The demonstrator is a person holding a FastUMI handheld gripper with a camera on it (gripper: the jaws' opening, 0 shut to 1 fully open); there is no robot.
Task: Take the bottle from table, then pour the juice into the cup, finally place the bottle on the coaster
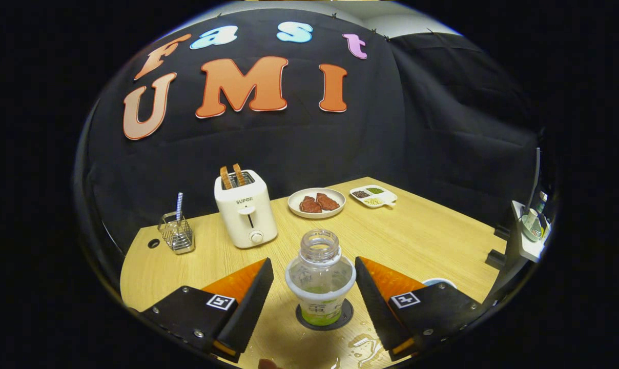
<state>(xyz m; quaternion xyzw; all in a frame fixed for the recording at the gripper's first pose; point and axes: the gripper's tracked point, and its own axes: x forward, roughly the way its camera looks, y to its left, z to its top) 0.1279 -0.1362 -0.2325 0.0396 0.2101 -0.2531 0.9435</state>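
A clear, uncapped bottle with a little green juice at its bottom stands upright on a round dark coaster on the wooden table. My gripper is open, one finger on each side of the bottle with a gap to it on both sides. Part of a white cup rim peeks out behind the right finger. A small puddle of spilled liquid lies on the table just in front of the coaster.
Beyond the bottle stand a white toaster with two slices of toast, a wire holder with a striped straw, a plate of meat and a small divided dish. The table's right edge drops off near a side shelf.
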